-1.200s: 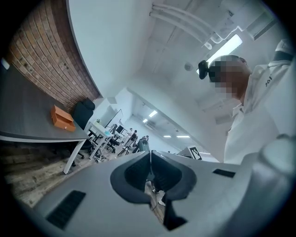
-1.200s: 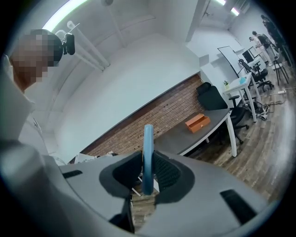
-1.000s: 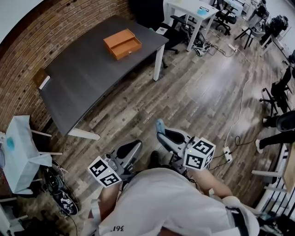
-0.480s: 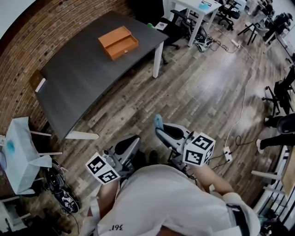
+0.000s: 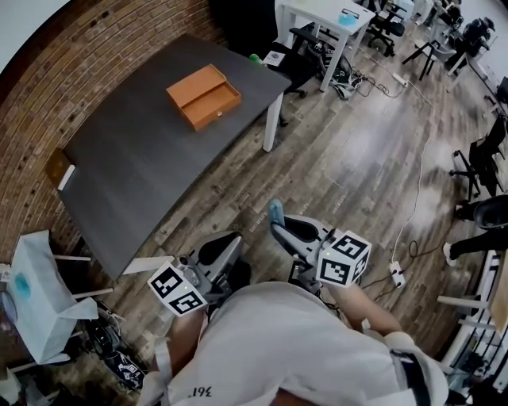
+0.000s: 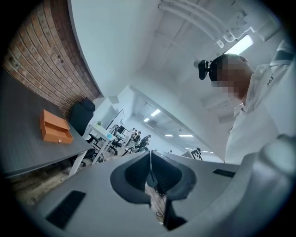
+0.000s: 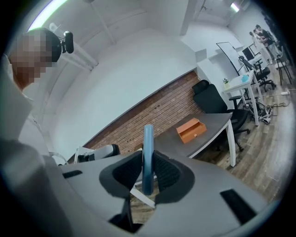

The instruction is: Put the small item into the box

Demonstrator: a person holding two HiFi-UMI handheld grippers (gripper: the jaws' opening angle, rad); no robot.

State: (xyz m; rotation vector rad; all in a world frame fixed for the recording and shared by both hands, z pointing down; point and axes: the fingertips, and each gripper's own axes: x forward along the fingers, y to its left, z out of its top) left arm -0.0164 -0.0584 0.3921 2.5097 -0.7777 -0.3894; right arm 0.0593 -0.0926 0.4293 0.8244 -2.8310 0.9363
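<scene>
An orange box [image 5: 204, 97] with a drawer front sits on the dark grey table [image 5: 135, 158]; it also shows in the left gripper view [image 6: 54, 127] and the right gripper view [image 7: 191, 130]. My right gripper [image 5: 278, 226] is shut on a small flat blue item [image 5: 275, 212], which stands upright between the jaws [image 7: 148, 157] and sticks out past them. My left gripper [image 5: 230, 244] is shut with nothing in it [image 6: 151, 171]. Both grippers hang over the wooden floor, well short of the table.
A brick wall [image 5: 71, 63] runs behind the table. White desks [image 5: 325, 16] and office chairs [image 5: 476, 158] stand at the upper right. A power strip [image 5: 394, 273] and cables lie on the floor. A white stand [image 5: 40, 293] is at the left.
Both grippers have been carried forward toward the table, and the table and orange box now sit nearer in the head view. The blue item stays gripped.
</scene>
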